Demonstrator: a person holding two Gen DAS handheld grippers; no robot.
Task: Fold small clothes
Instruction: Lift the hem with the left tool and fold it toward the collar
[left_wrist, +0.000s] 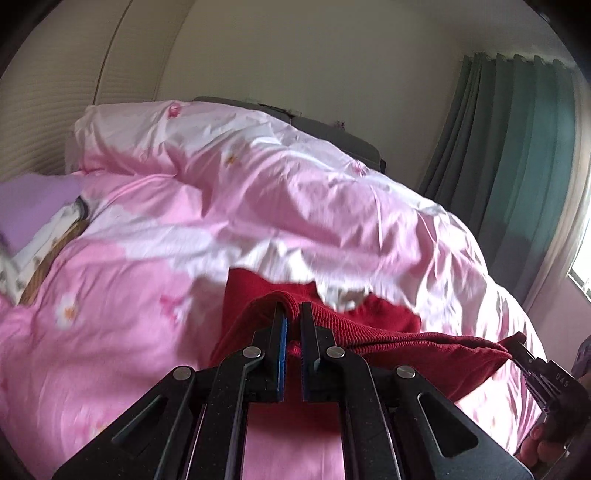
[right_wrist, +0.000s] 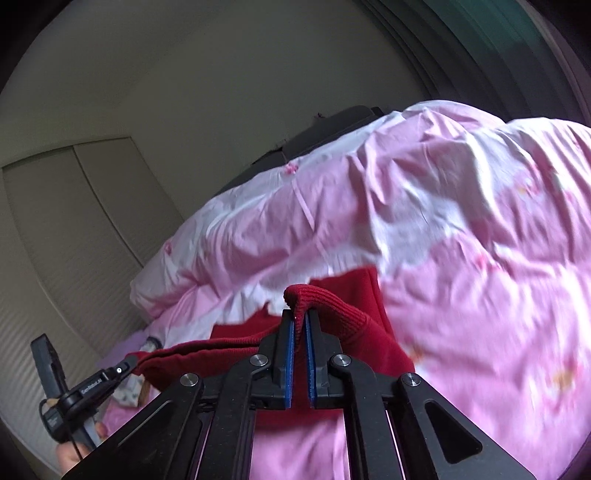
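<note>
A dark red knitted garment (left_wrist: 388, 325) hangs stretched between my two grippers above a pink bed. My left gripper (left_wrist: 291, 308) is shut on one ribbed edge of it. My right gripper (right_wrist: 298, 314) is shut on another ribbed edge (right_wrist: 332, 306). In the left wrist view the right gripper (left_wrist: 517, 343) shows at the far right, holding the cloth's other end. In the right wrist view the left gripper (right_wrist: 123, 367) shows at the lower left, clamped on the cloth. The garment's lower part drapes down behind the fingers.
A rumpled pink and white flowered duvet (left_wrist: 258, 206) covers the bed and rises behind the garment. A lilac cloth (left_wrist: 33, 206) and a patterned item lie at the left. Green curtains (left_wrist: 517, 147) and a window stand at the right. A pale wardrobe (right_wrist: 74, 229) stands beside the bed.
</note>
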